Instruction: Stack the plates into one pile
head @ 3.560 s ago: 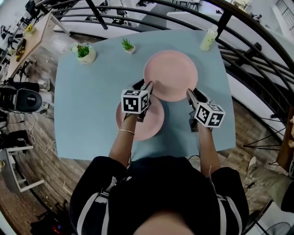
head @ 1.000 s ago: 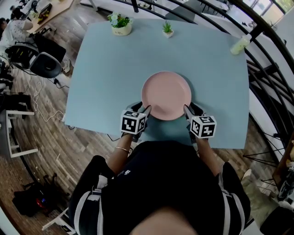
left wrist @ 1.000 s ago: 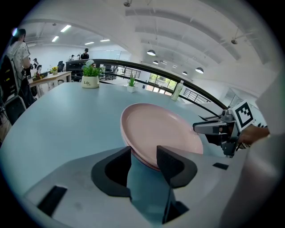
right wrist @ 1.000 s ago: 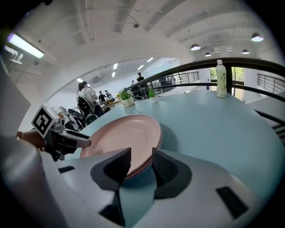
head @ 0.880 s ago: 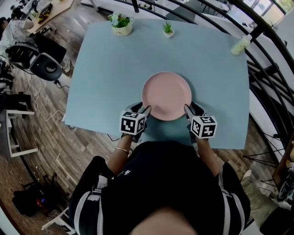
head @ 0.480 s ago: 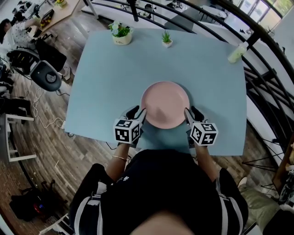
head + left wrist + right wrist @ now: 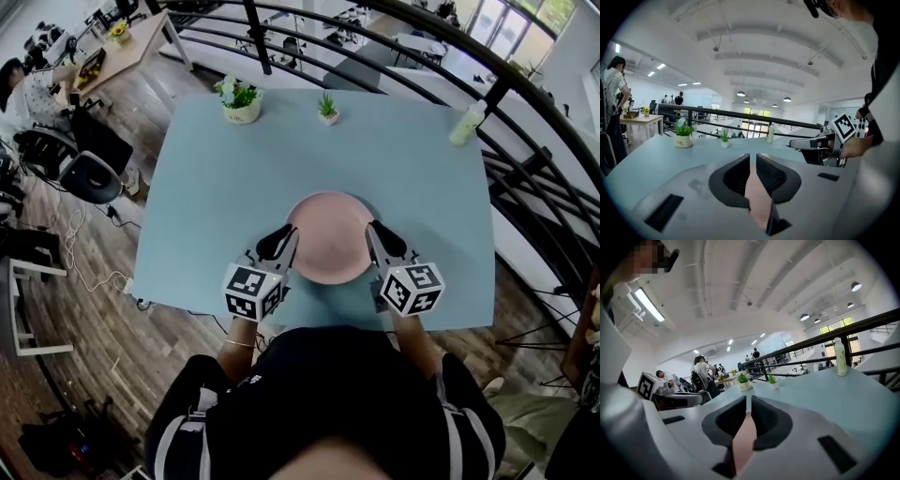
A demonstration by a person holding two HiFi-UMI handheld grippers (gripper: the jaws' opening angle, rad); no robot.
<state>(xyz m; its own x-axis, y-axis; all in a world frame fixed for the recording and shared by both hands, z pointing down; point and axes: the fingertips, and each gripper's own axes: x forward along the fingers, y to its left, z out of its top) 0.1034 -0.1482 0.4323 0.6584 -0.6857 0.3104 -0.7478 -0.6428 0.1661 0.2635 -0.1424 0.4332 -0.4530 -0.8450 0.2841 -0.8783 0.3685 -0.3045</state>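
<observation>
Now: both grippers clamped on the pink plate

Nearest you, your forearms run fwd from your black top. The left marker cube and right marker cube sit just ahead of your wrists. Just past them, your left gripper is at the left rim of the pink plate. Your right gripper is at its right rim, opposite, and both angle in toward the plate.

Left gripper view: the jaws have just been closing and are nearly together, w/ a thin pink edge of the plate pinched btwn the pads. Right gripper view: same story, jaws drawn close, pink rim clamped btwn them. So you hold the plate from both sides, one gripper per side.

From above it reads as one round pink disc. Can't tell how many layers, nor whether it's clear of the counter. The plate is over the near-middle of the pale blue counter, close to your edge.

Along the far edge stand a potted plant in a white pot toward the left, a small plant near the middle and a pale bottle at the far right corner. All are well apart from the plate. Beyond them a dark railing curves round.
</observation>
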